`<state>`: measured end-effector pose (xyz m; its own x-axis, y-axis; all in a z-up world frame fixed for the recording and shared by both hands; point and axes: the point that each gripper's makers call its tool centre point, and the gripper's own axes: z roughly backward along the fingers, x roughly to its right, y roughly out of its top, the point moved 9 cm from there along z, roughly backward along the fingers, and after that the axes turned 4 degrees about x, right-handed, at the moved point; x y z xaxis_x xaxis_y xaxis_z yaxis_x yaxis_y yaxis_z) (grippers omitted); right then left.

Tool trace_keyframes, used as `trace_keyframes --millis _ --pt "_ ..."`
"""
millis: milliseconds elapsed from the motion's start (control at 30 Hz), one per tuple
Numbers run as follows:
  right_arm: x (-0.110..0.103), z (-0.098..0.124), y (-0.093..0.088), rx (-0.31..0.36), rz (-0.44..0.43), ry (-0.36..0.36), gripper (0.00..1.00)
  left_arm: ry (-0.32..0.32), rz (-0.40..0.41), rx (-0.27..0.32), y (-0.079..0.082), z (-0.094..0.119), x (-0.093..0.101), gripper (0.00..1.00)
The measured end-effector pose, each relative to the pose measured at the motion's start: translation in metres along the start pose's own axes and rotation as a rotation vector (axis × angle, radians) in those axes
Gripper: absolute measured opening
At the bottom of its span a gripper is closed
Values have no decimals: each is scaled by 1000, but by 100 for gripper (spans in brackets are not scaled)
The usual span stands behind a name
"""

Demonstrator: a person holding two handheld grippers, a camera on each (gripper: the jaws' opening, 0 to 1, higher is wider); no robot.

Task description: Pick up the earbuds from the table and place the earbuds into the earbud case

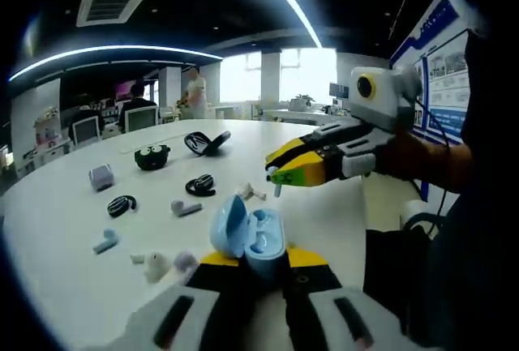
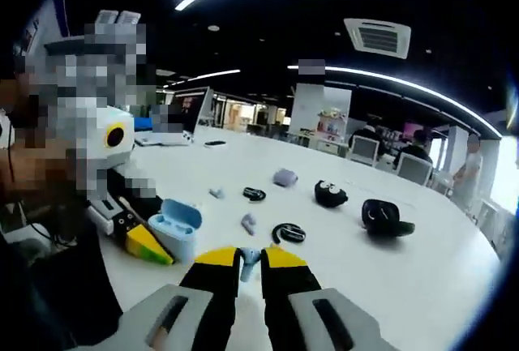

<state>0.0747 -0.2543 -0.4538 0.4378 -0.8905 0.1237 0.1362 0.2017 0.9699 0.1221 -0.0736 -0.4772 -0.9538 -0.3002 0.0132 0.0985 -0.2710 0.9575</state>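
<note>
- Left gripper view: the left gripper (image 1: 259, 263) is clamped on the light blue earbud case (image 1: 250, 240), lid open, held just above the white table (image 1: 73, 221); the case's cavities face up toward the right gripper (image 1: 276, 176), which enters from the right.
- Right gripper view: the right gripper (image 2: 250, 263) has its jaws nearly together on a small pale blue earbud (image 2: 250, 258), its stem pinched between the tips (the bud end cannot be made out).
- Relative position: the held earbud hangs near the open case, above and a little to its side, not yet touching it; in the right gripper view the case sits to the left of the jaws.
- Handling, as a judgement: the earbud looks light, rigid and smooth, so it could slip or twist in a pinch; the stem is the sensible place to hold it, leaving the bud free to seat.
- Case, as a judgement: hard plastic with a hinged lid, best gripped on the lower shell.
- Other earbuds (image 1: 185, 207) and dark cases (image 2: 386, 218) lie scattered farther along the table.
</note>
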Motion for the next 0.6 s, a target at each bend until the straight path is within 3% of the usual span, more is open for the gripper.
trace_keyframes --millis 367,600 --pt "12 19 -20 22 -161 -120 10 -1 2 4 0 0 0 19" --pt "17 33 -27 68 -256 -150 10 -4 2 4 0 0 0 19"
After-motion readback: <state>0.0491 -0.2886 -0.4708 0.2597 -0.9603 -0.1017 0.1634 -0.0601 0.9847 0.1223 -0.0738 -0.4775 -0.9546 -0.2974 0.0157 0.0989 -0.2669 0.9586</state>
